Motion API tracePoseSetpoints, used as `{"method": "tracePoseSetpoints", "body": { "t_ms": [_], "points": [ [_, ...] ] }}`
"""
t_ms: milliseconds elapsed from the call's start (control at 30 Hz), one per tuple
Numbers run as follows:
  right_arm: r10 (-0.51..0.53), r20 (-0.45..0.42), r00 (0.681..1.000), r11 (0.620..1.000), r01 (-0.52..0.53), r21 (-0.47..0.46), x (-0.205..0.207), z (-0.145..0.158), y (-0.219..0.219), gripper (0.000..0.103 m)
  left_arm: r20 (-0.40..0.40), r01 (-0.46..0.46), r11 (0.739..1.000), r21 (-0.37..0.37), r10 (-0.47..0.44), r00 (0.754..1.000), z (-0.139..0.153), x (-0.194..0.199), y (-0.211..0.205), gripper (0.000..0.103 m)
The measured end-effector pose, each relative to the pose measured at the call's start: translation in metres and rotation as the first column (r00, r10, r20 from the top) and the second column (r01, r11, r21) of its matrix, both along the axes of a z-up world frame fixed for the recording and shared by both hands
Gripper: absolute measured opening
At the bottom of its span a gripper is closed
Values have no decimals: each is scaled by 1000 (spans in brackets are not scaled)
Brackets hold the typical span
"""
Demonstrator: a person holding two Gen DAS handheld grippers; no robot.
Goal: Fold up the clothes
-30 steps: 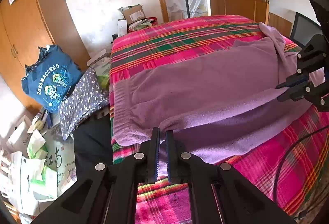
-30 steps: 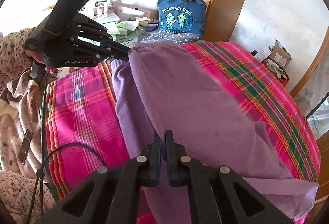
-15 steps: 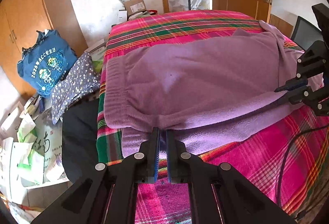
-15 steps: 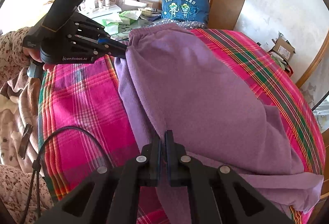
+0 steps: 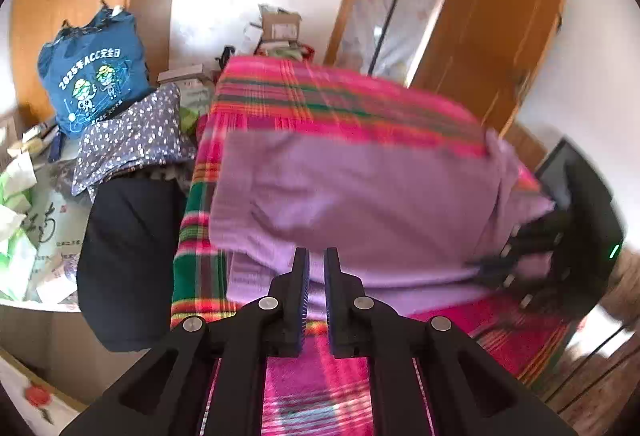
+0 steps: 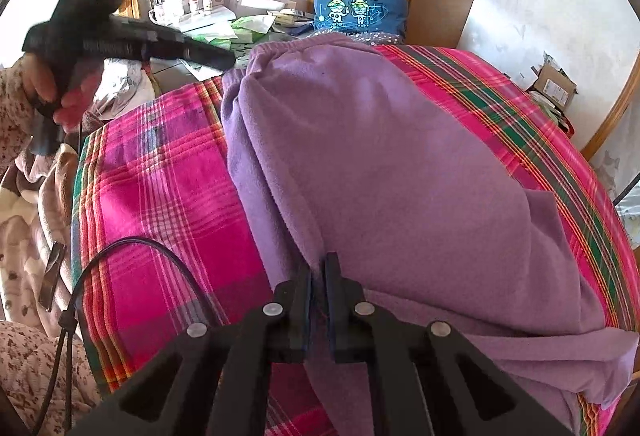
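One purple fleece garment (image 6: 400, 171) lies folded over itself on the plaid-covered bed (image 6: 160, 187). Two tools are present: the right tool (image 6: 318, 268) is clenched on the garment's near edge. The left tool (image 5: 316, 260), raised in a hand (image 6: 44, 87), has its jaws slightly parted and free of the fabric.

Both tools are matte black plastic: the left two-finger gripper (image 5: 316, 260) and the right two-finger gripper (image 6: 319, 268) each carry silver round screws along angular arms, with blue-edged pads inside the fingers. A thin black cable (image 6: 132, 248) loops nearby. The person's hand (image 6: 48, 87) emerges from a floral-print fleece sleeve (image 6: 12, 123).
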State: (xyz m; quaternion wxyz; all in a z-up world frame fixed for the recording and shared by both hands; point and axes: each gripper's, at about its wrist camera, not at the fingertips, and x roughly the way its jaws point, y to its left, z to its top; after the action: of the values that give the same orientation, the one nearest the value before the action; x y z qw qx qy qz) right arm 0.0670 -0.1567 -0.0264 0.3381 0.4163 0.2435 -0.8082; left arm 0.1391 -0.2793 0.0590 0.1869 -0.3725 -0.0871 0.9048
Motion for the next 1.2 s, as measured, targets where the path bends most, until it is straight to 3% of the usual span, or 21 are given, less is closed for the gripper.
{"method": "tracePoseSetpoints", "body": {
  "t_ms": [67, 333, 667, 867, 1000, 1133, 1200],
  "points": [
    [14, -18, 1000, 1000, -13, 15, 4, 0, -2, 6, 6, -26, 998, 54, 26, 1000, 4, -8, -2, 12],
    [22, -44, 999, 1000, -22, 3, 12, 11, 6, 4, 55, -68, 992, 109, 63, 997, 2, -39, 9, 14],
    [37, -2, 999, 999, -37, 8, 12, 3, 6, 5, 164, -142, 989, 48, 133, 978, -31, -53, 3, 14],
    [16, 43, 999, 998, -13, -61, 5, 11, 18, 7, 189, -138, 990, -32, 141, 972, -37, -53, 12, 14],
    [-48, 48, 998, 987, 55, -150, 3, 30, 48, 8, 184, -146, 987, -61, 155, 971, -26, -49, 18, 14],
    [-163, 29, 986, 967, 165, -194, 5, 48, 105, 11, 117, -140, 986, -89, 150, 982, -2, -37, 34, 15],
    [-227, 11, 974, 957, 225, -185, 6, 54, 137, 13, 84, -106, 989, -101, 115, 990, 9, -33, 53, 27]
  ]
}}
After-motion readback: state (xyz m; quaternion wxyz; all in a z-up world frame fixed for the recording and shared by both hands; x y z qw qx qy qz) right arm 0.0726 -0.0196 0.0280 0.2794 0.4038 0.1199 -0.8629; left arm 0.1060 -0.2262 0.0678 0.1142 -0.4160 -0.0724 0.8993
